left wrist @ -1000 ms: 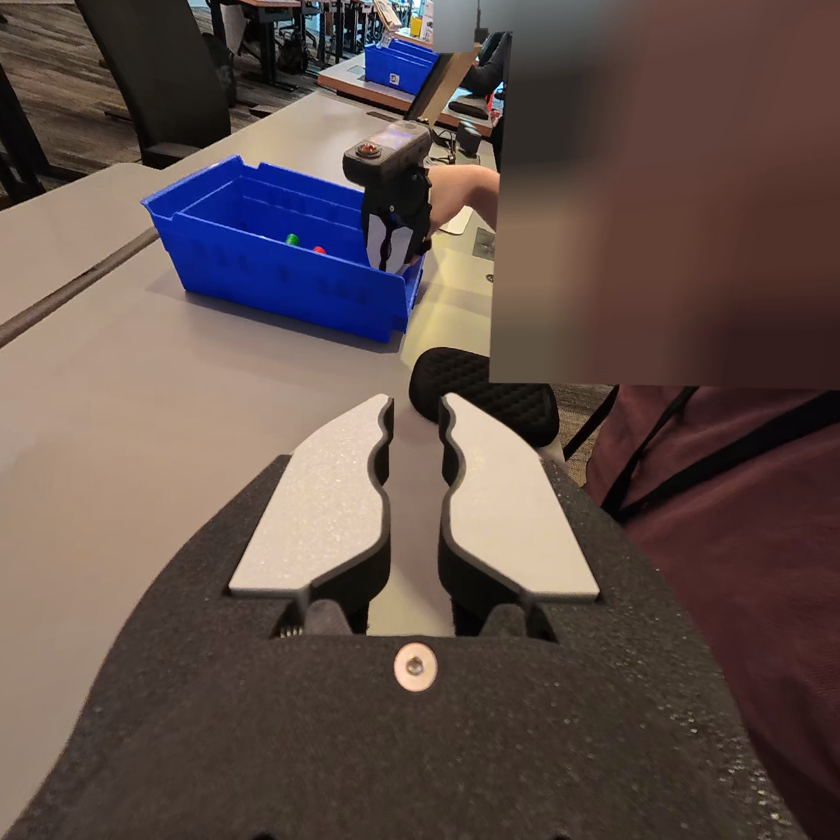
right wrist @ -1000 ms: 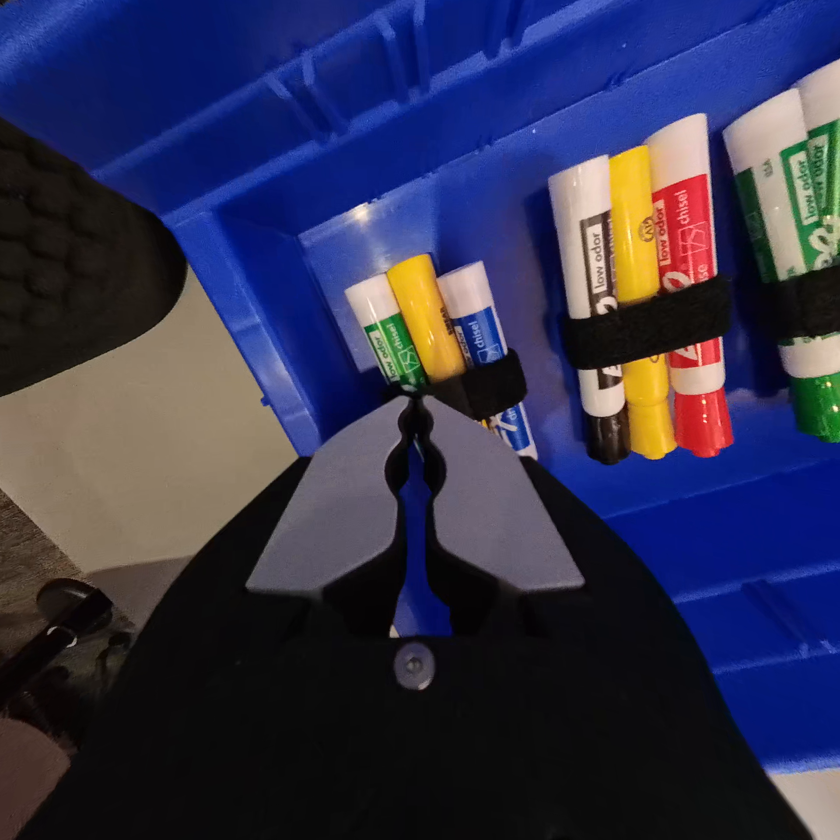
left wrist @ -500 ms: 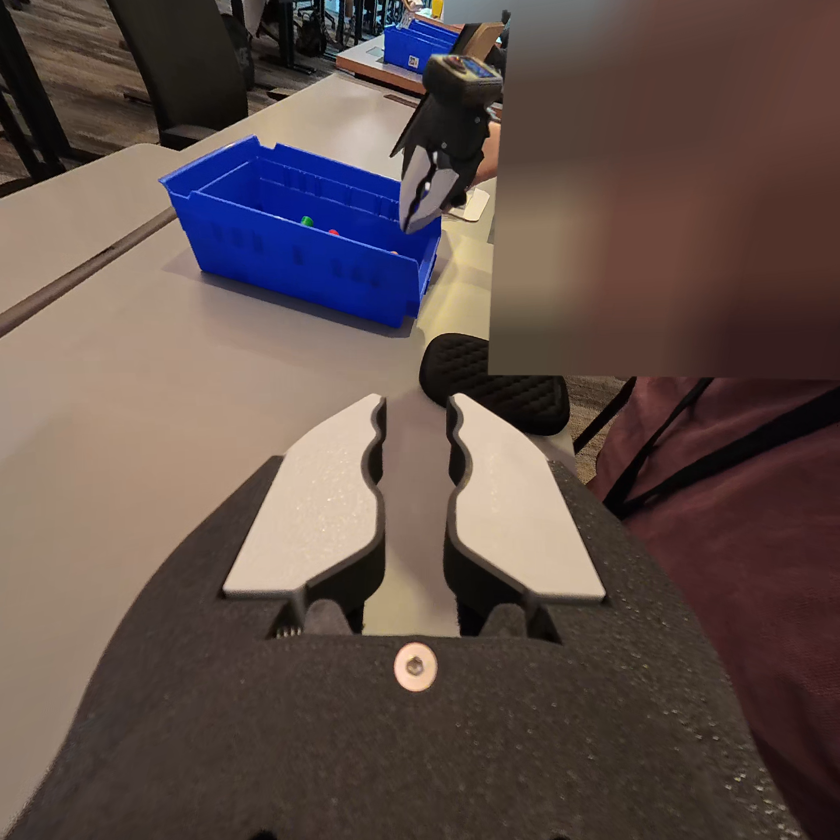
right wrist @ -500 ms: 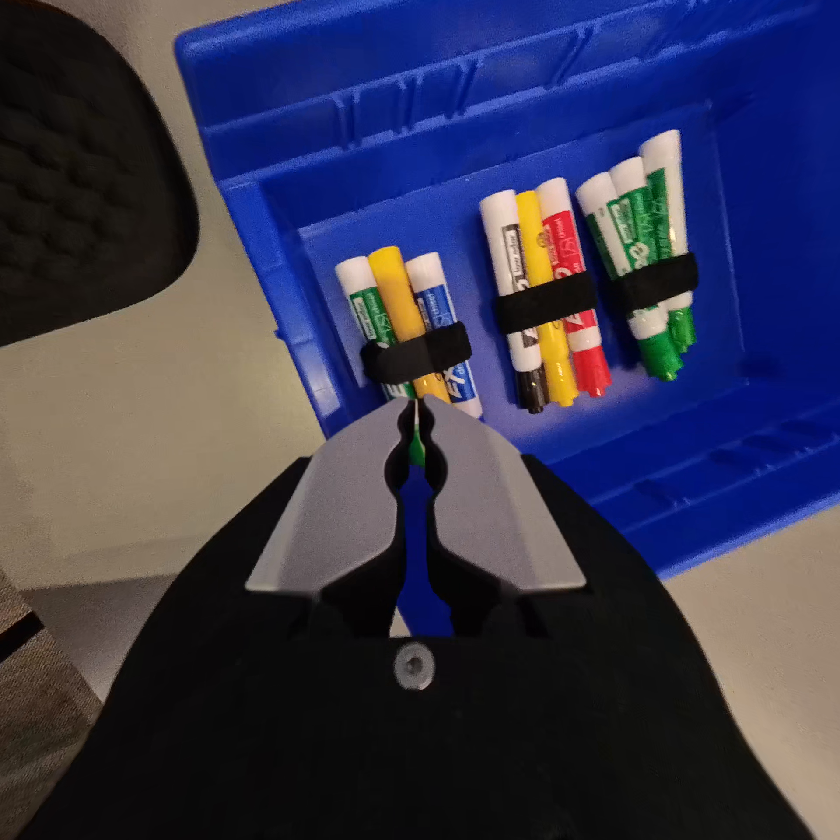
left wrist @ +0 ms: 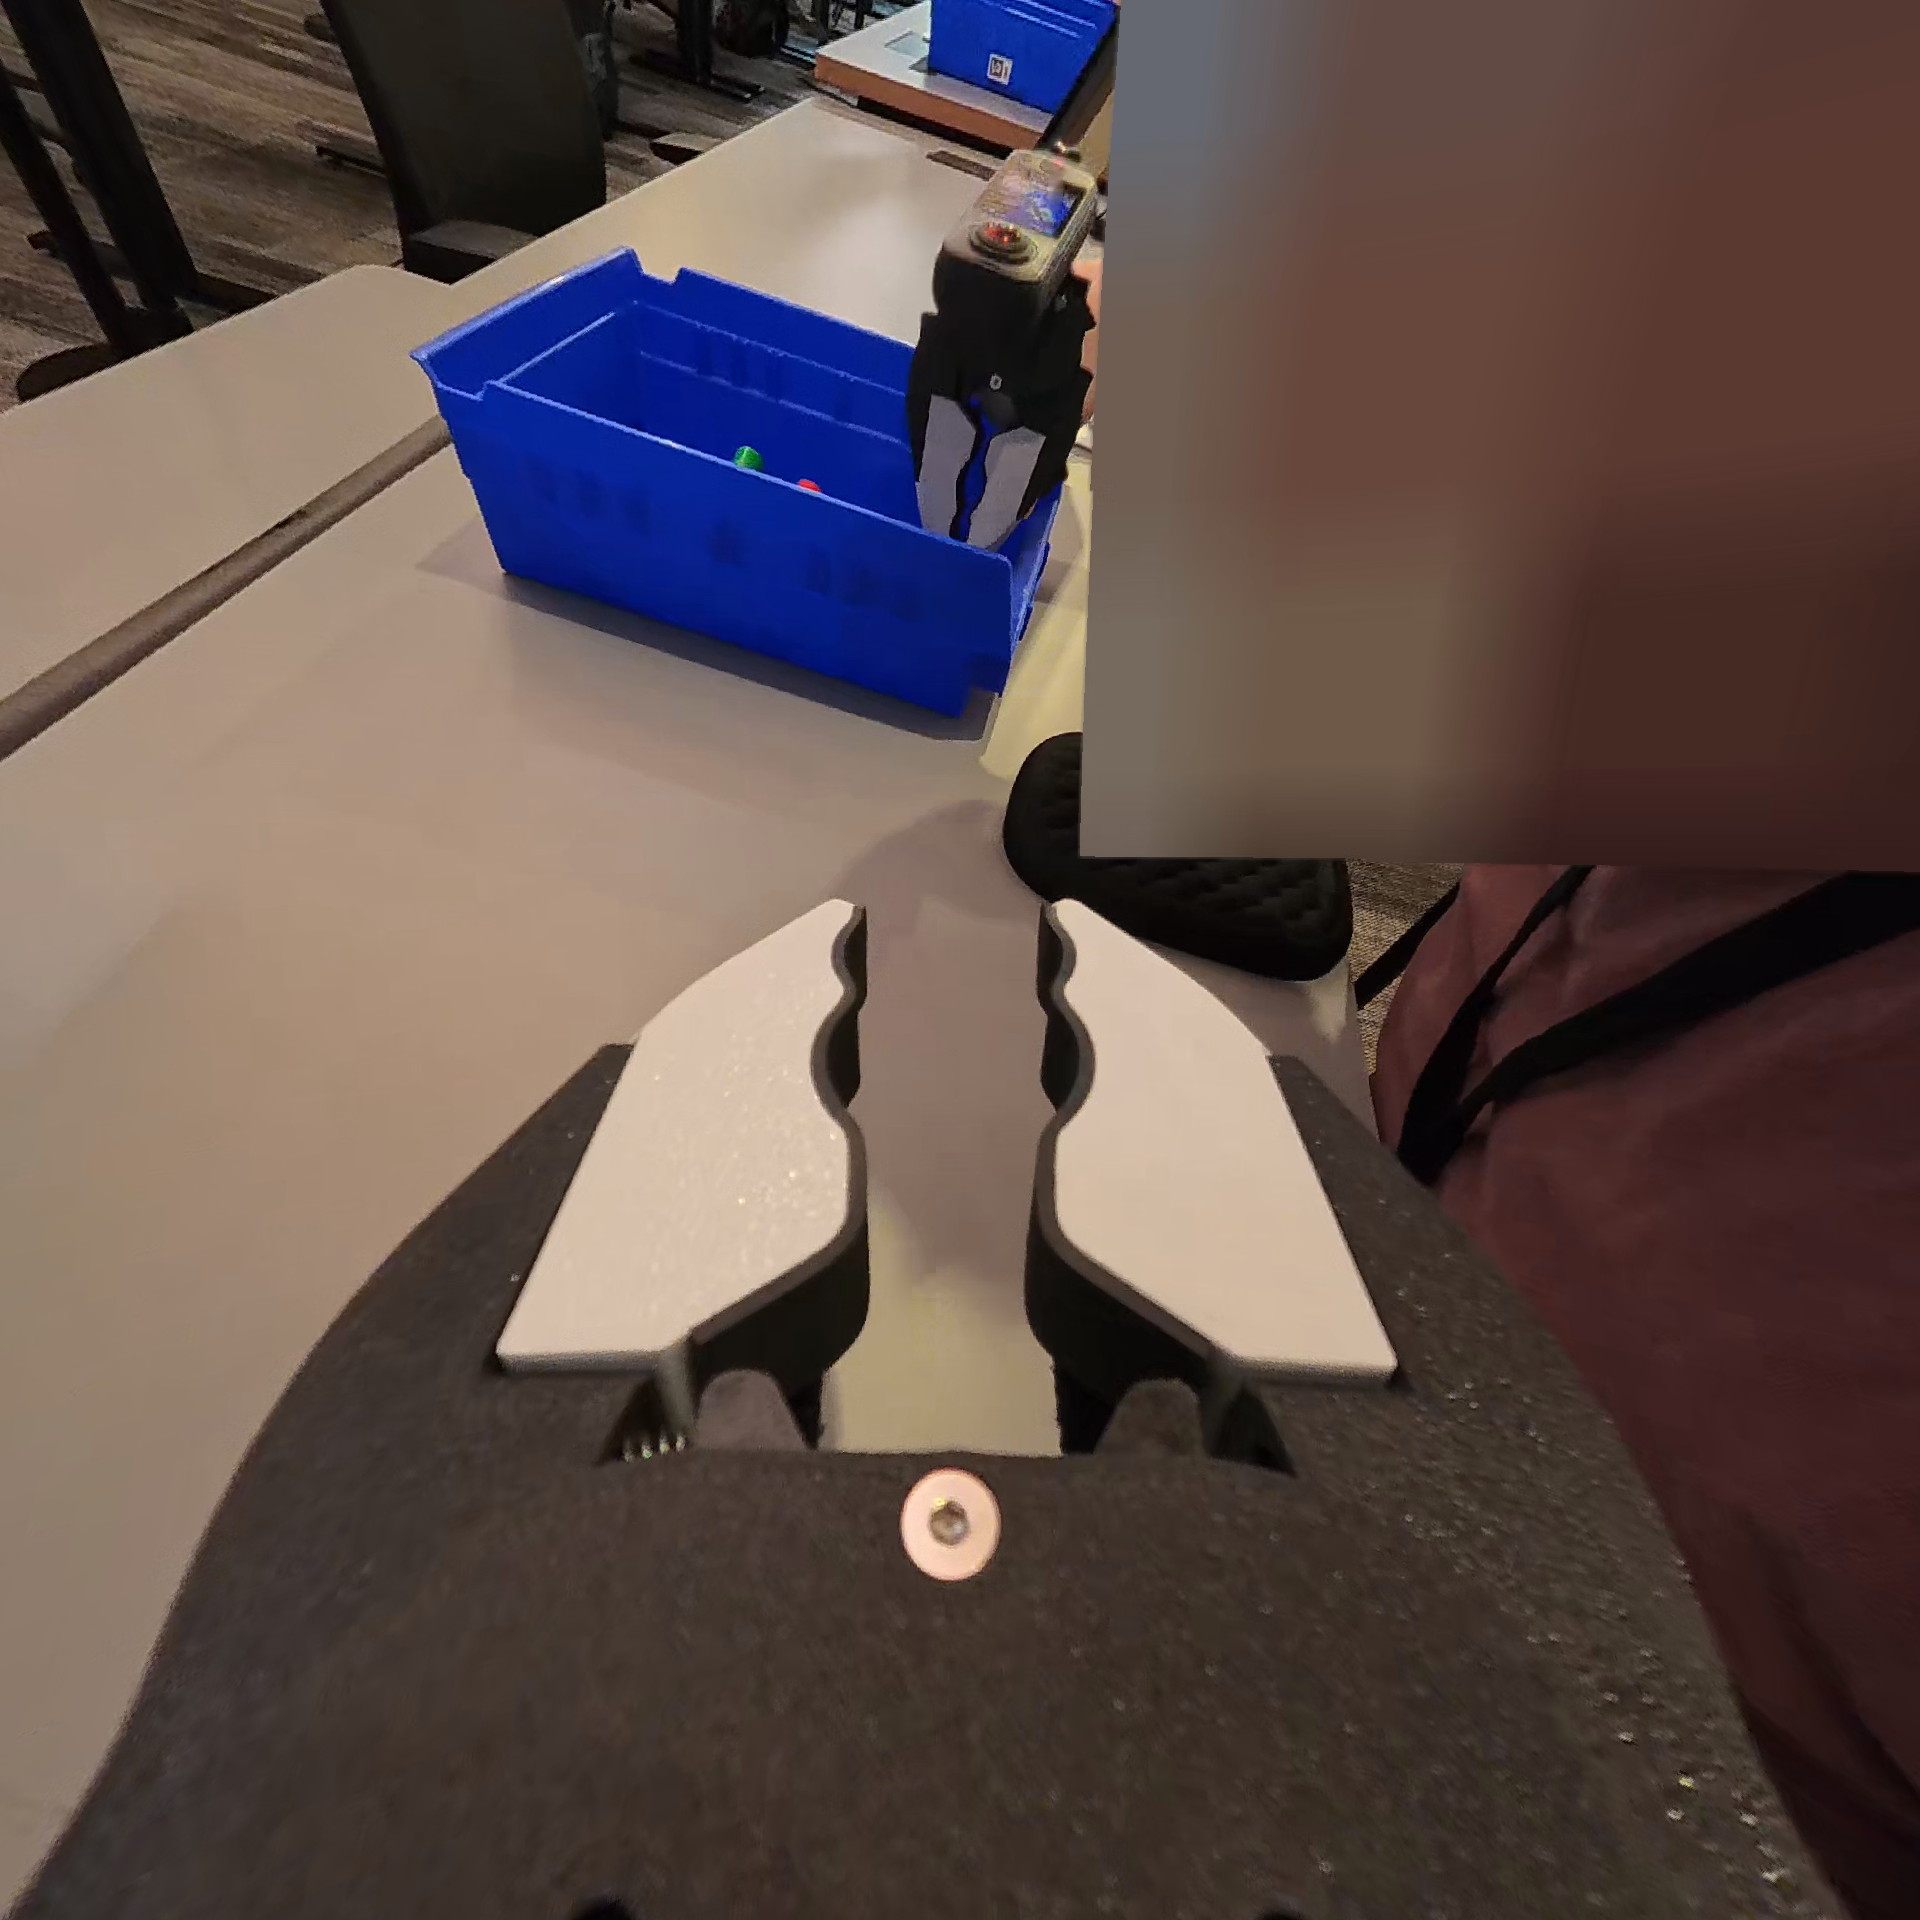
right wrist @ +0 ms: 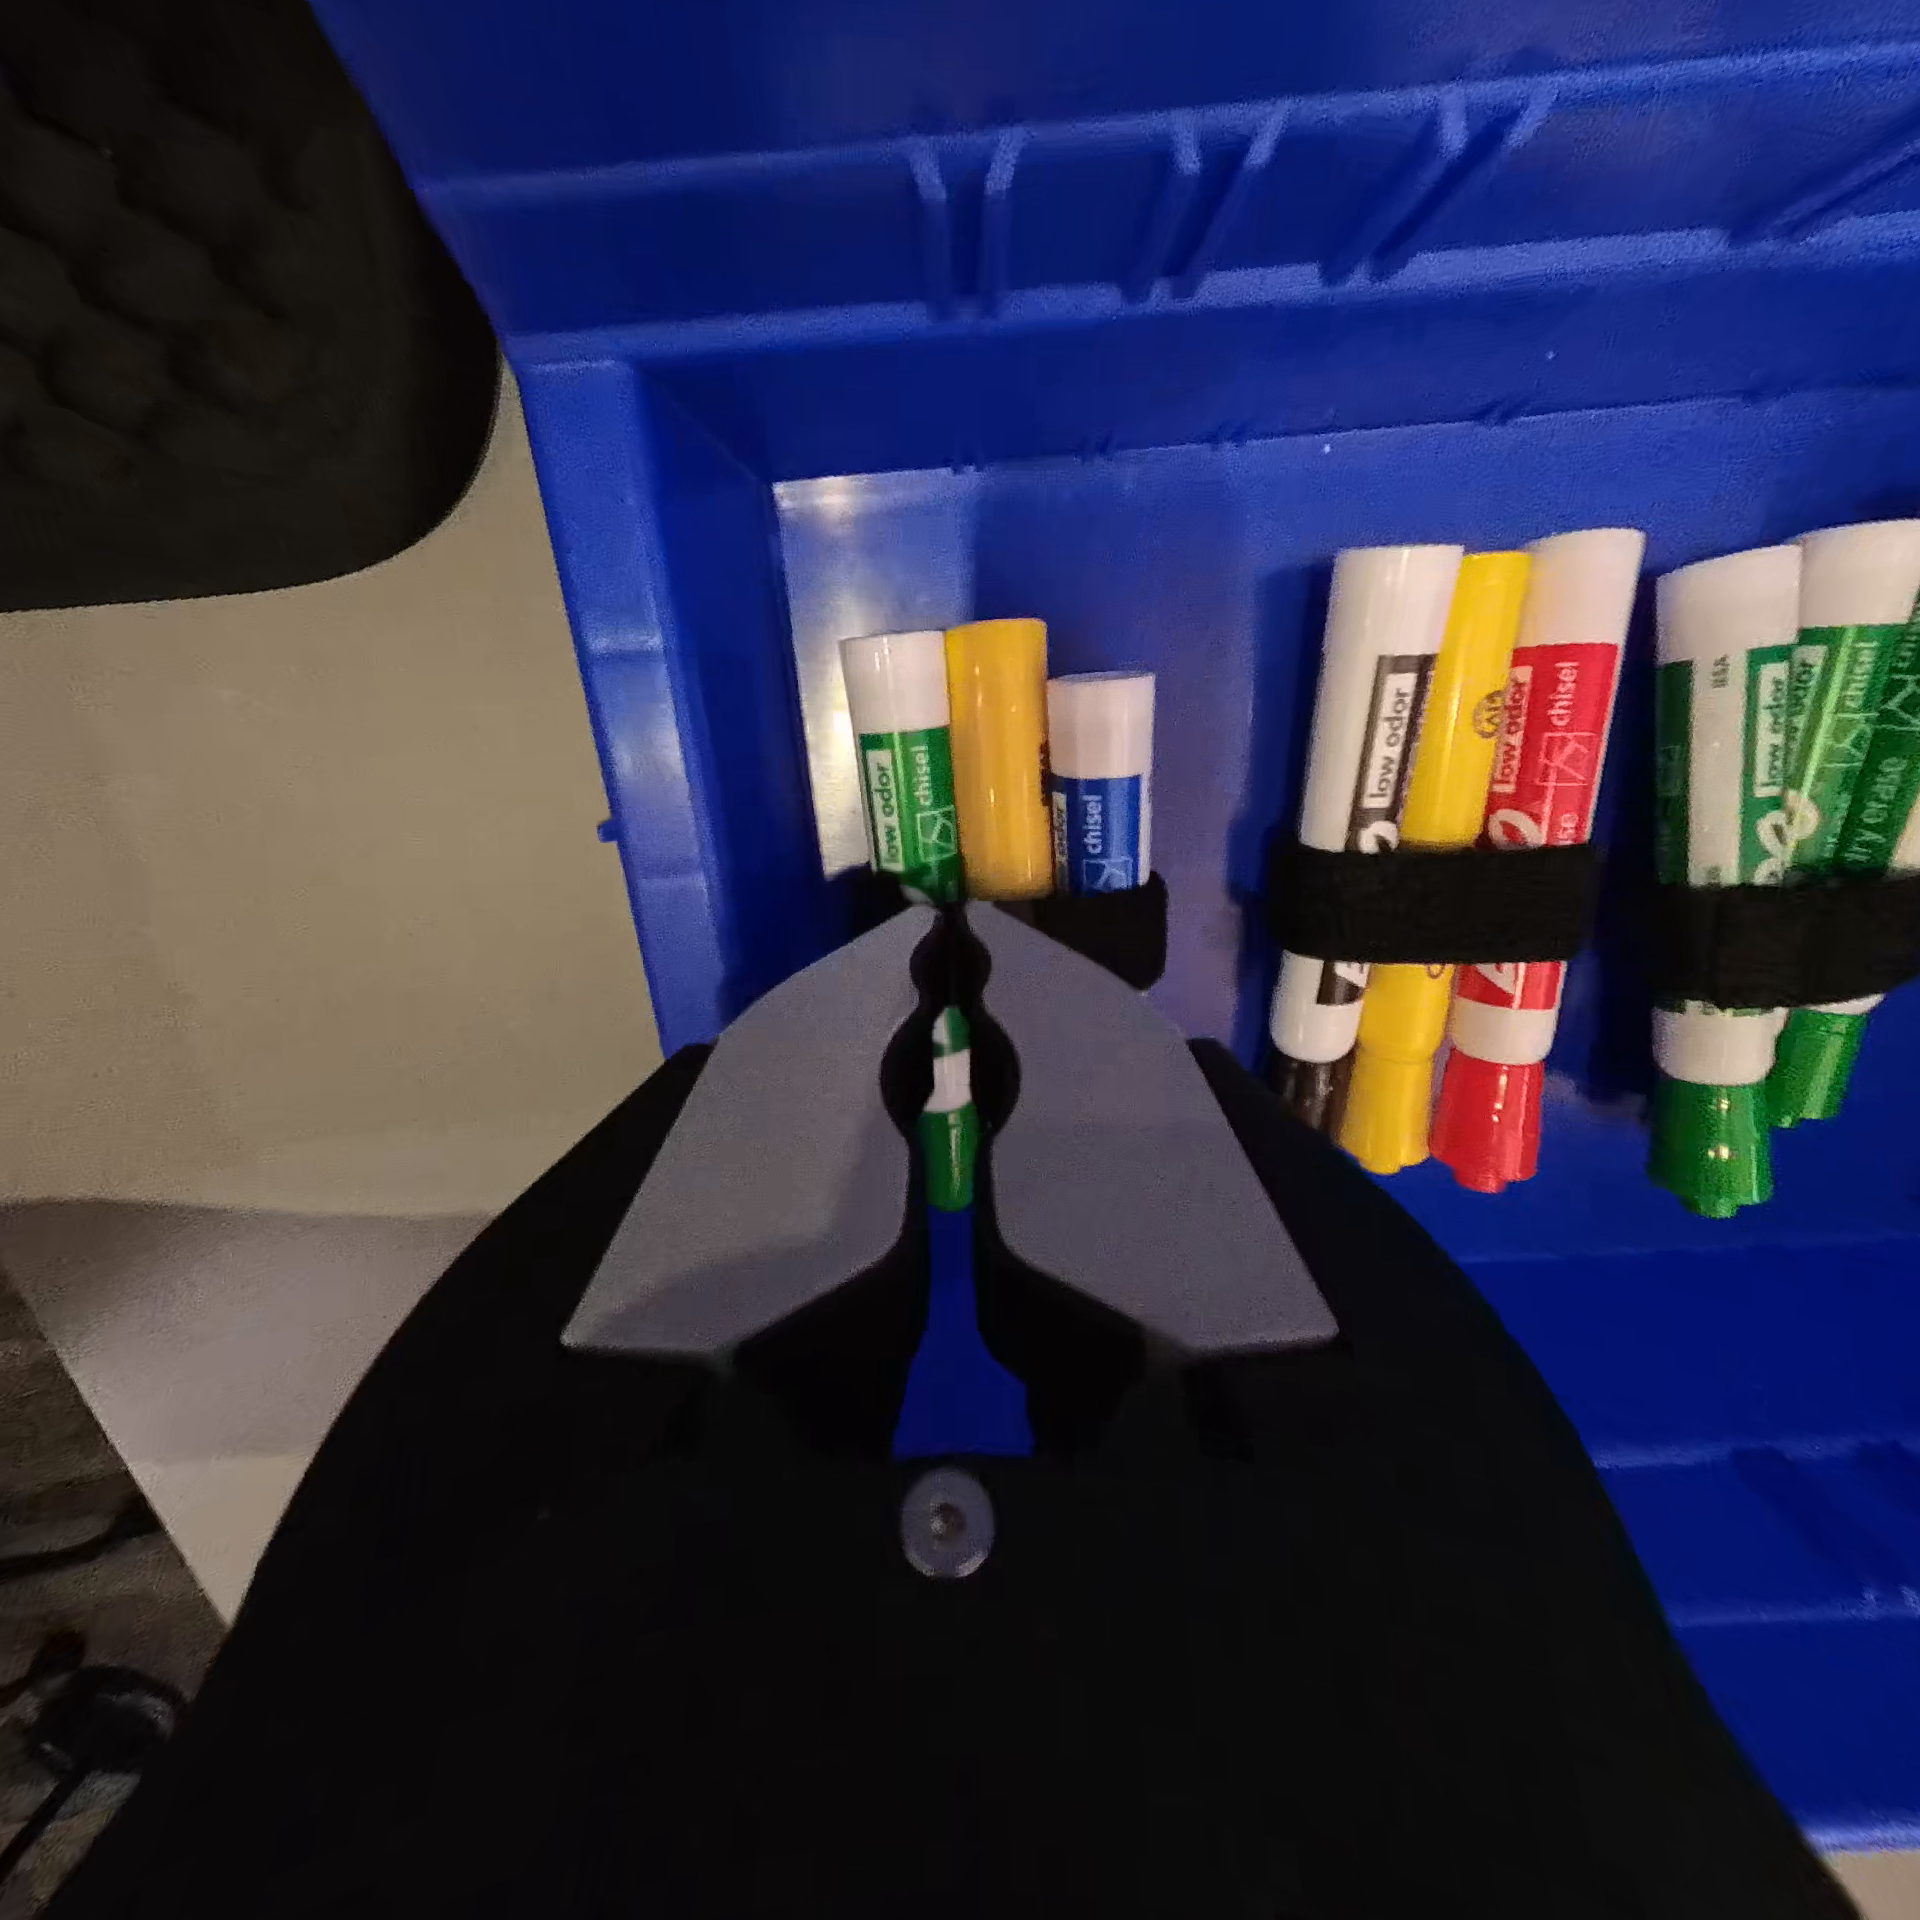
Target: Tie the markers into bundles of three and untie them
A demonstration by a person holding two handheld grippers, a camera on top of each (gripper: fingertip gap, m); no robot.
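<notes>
A blue bin (left wrist: 727,561) stands on the grey table (left wrist: 312,935). In the right wrist view the bin (right wrist: 1039,312) holds three marker bundles, each wrapped in a black strap: green, yellow and blue (right wrist: 997,769), black, yellow and red (right wrist: 1455,831), and an all-green one (right wrist: 1787,831). My right gripper (right wrist: 951,914) is shut, its tips against the strap (right wrist: 1112,920) of the first bundle. I cannot tell if it pinches the strap. It shows reaching into the bin in the left wrist view (left wrist: 961,535). My left gripper (left wrist: 948,914) is open and empty above the table.
A black quilted pad (left wrist: 1174,904) sits at the table's near edge, right of the bin; it also shows in the right wrist view (right wrist: 208,291). A person in a maroon top (left wrist: 1662,1247) is at the right. A table seam (left wrist: 208,592) runs on the left. An office chair (left wrist: 468,135) stands behind.
My right gripper rose out of the bin, staying shut, then came back down to the first bundle's strap. My left gripper opened a little wider and barely moved.
</notes>
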